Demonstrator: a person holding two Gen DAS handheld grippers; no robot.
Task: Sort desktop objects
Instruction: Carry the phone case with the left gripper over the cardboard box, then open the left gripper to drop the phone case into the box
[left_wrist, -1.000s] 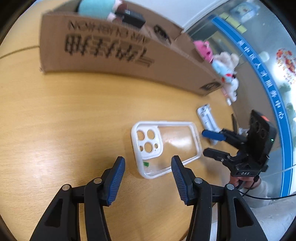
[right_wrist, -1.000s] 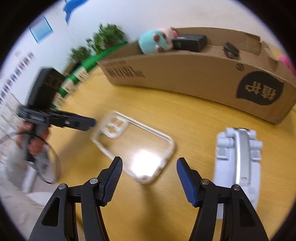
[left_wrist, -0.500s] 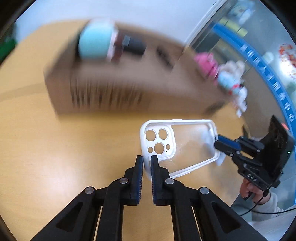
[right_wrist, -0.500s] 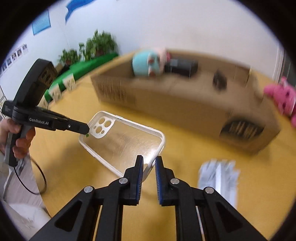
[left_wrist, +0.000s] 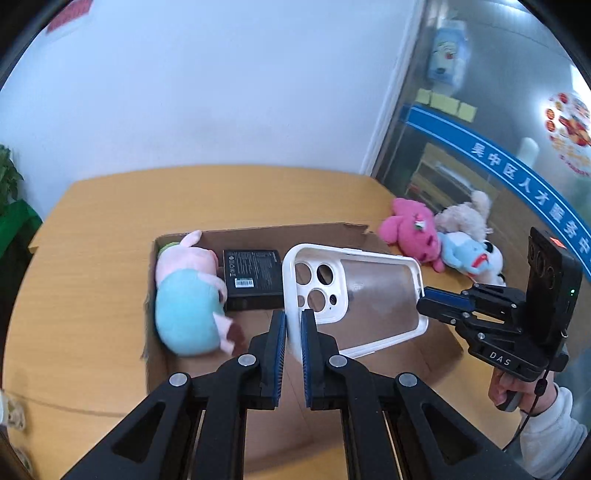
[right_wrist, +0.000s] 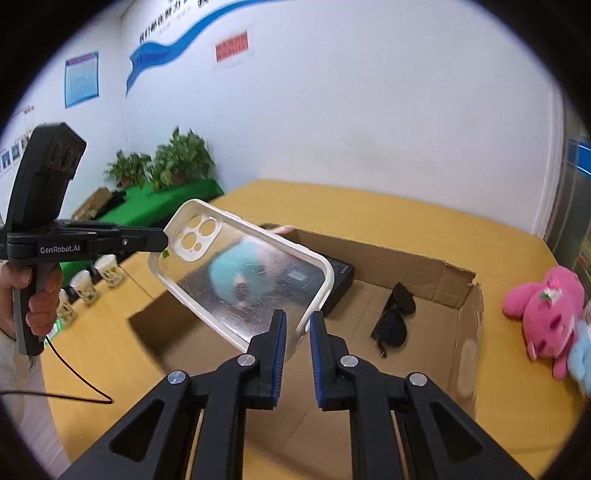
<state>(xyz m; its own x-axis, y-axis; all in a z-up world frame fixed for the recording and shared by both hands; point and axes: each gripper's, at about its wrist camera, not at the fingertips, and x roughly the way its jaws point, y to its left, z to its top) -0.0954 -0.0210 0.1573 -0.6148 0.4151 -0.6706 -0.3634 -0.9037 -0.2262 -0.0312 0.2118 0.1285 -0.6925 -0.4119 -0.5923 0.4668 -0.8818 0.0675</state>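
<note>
Both claws, left claw (left_wrist: 293, 325) and right claw (right_wrist: 297, 328), pinch the phone case (left_wrist: 354, 295) above the cardboard box (right_wrist: 424, 266); they should lower it level, then release together.

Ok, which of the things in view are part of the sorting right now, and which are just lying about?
In the job:
- phone case, held over the box
- left claw and right claw, both shut on it
- cardboard box, holding a plush pig, black box, sunglasses

Lying about:
- pink plush and others on the table
- potted plants
- paper cups
</note>
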